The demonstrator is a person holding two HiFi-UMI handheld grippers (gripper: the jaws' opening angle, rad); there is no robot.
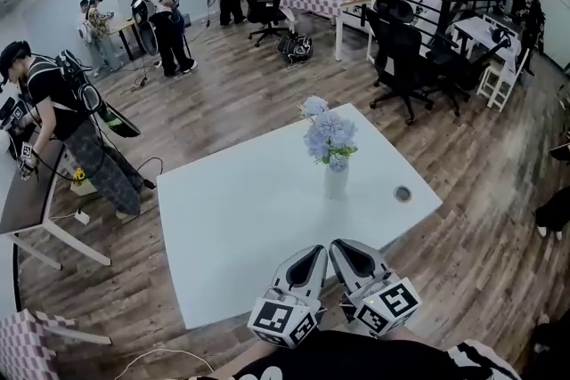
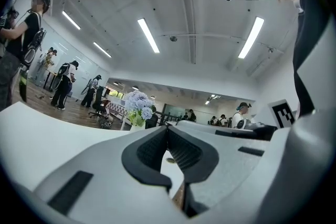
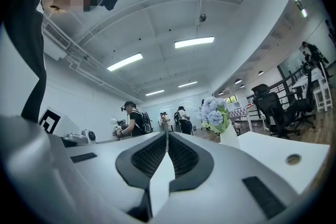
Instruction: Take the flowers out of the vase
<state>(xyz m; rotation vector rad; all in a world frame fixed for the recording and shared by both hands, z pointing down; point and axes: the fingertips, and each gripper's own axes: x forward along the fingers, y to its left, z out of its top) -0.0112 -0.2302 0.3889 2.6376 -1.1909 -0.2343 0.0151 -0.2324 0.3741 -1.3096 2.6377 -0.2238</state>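
Flowers [image 1: 328, 138], pale blue, stand upright in a white vase [image 1: 336, 182] on the white bench [image 1: 232, 218], with a cable hole [image 1: 403, 193] at the vase's 3 o'clock. Left gripper [image 1: 312, 254] and right gripper [image 1: 344, 248] hover side by side over the bench's near edge. The vase is at their 12 o'clock, well apart. Both sets of jaws are closed together and hold nothing.

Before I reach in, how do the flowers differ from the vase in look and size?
The flowers are pale blue with green leaves; the vase is plain white. The flowers spread wider than the narrow vase. The flowers are ruffled and uneven, the vase smooth-sided. Both stand upright together on the white table, the flowers in the vase.
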